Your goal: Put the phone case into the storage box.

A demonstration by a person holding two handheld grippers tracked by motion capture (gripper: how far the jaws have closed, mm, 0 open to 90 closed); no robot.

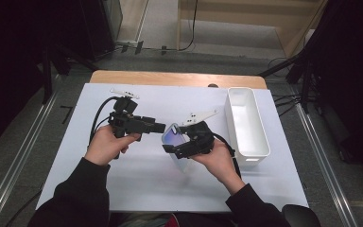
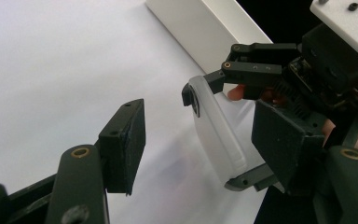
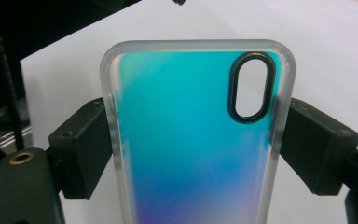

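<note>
While clamped by its long edges in the right gripper point(image 1: 178, 148) jaws above mid-tabletop, translucent iridescent blue phone case point(image 3: 191, 140) released by spread, empty left gripper point(image 1: 159, 126) jaws; white rectangular plastic bin point(image 1: 264, 142) at right edge unfilled.

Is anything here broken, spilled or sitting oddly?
Nothing stands out. The phone case looks whole, clamped by its long edges in the right gripper above the white sheet. The left gripper is open beside it. The white bin sits upright, with nothing visible inside.
</note>
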